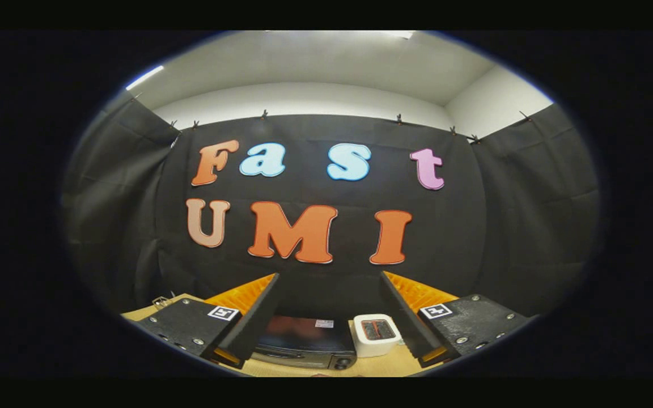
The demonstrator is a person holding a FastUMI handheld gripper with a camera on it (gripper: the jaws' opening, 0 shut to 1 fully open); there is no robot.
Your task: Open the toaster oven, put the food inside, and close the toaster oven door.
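Jaws spread wide, apart from toaster oven below.

so there's a small white pop-up toaster sitting on the tan table, black cloth wall right behind the toaster, plain white wall and ceiling higher above it

One toaster oven; one white pop-up toaster; one gripper, two fingers spread apart.
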